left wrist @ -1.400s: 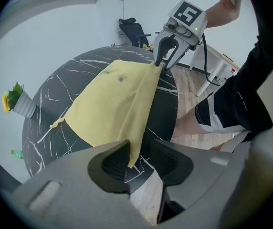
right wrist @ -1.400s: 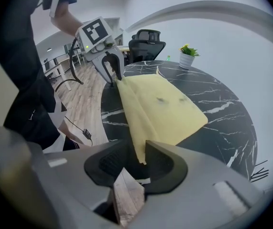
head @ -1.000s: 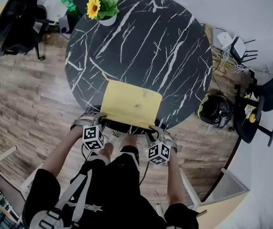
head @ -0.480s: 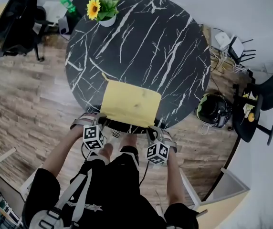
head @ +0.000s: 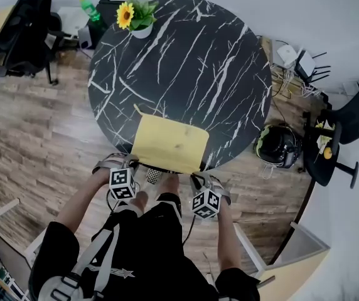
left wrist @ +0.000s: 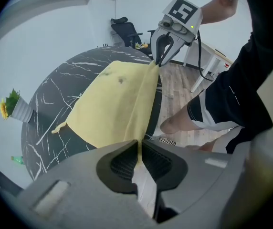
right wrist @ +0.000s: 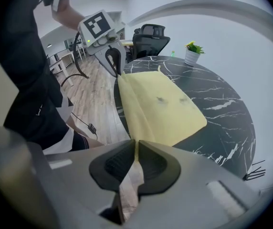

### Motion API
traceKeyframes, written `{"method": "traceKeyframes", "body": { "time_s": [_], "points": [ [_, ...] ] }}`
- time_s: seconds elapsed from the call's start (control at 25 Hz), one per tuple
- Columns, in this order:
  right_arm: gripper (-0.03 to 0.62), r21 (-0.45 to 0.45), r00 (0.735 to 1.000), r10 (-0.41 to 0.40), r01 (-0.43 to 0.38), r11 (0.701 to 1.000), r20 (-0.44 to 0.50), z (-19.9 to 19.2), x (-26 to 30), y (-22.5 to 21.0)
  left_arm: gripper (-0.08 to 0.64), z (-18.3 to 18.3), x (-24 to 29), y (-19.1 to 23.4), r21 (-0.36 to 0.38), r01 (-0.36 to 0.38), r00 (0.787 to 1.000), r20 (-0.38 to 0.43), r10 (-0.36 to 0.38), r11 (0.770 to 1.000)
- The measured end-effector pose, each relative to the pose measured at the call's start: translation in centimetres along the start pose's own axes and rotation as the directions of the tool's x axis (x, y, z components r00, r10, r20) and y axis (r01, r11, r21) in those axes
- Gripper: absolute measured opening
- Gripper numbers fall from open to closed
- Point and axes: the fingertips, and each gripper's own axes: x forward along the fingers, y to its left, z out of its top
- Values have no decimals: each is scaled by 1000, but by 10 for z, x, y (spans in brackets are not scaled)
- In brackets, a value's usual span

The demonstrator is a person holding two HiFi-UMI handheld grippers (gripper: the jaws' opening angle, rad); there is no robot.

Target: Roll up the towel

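While a potted sunflower (head: 134, 17) is standing far ahead of both across the tabletop (head: 186, 61), the left tool (left wrist: 139, 151) and right tool (right wrist: 135, 151) are clamping near corners of the unrolled yellow towel (head: 170, 143).

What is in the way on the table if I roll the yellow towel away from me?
Nothing visible. The marble table beyond the yellow towel is bare; the potted sunflower sits at the far edge, well clear. The left hand-held gripper and right hand-held gripper pinch its near corners.
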Motion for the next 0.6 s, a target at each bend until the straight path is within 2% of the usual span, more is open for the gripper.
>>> {"method": "traceKeyframes", "body": {
  "time_s": [0.32,0.6],
  "points": [
    [32,63,999,32,-31,998,-15,4,-4,-5,41,3,-2,8,7,10,999,-40,-9,1000],
    [32,65,999,39,-38,997,-18,8,-7,-17,41,6,-6,22,11,-6,998,-59,7,1000]
  ]
}}
